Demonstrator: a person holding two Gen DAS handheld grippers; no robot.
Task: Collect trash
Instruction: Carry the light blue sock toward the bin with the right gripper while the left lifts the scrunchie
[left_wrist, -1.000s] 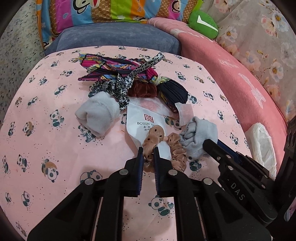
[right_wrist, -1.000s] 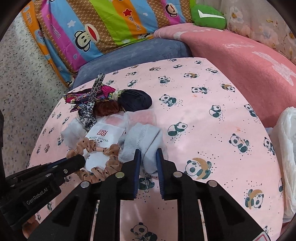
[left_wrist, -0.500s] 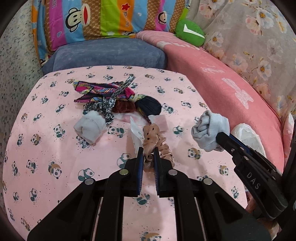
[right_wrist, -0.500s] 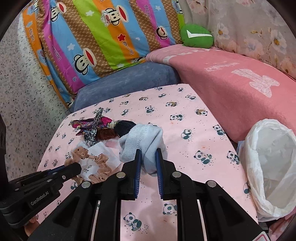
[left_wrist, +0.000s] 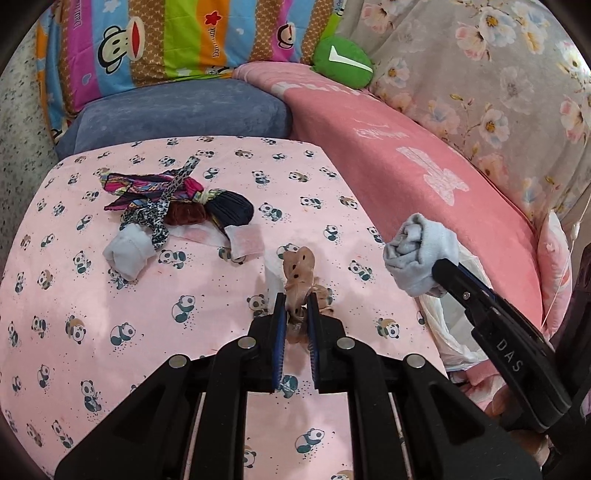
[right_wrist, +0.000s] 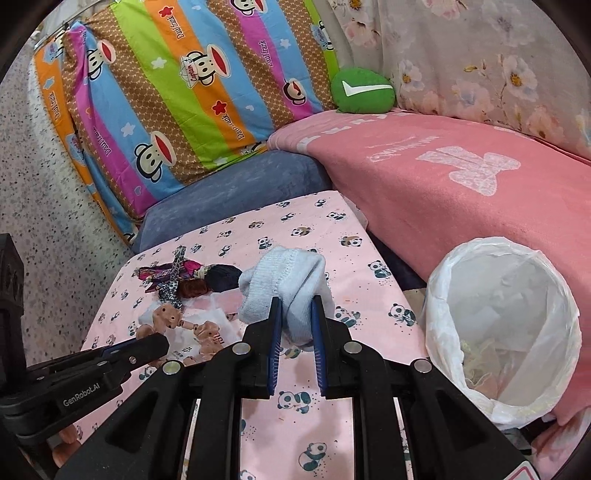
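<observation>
My left gripper is shut on a tan dotted scrunchie and holds it above the pink panda cloth; a white packet hangs behind it. My right gripper is shut on a rolled light blue sock, lifted off the table; the sock also shows in the left wrist view. A white-lined trash bin stands open to the right of the table, beside the right gripper. The scrunchie also shows in the right wrist view, with the left gripper on it.
On the panda tablecloth lie a second rolled sock, a patterned cloth bundle, a dark blue scrunchie, a reddish-brown one and a small pink-white packet. A pink sofa blanket lies behind the bin.
Both grippers have risen and drawn back from the pile with their loads. The right gripper has carried the sock to the right, and the bin now shows large beside it.
</observation>
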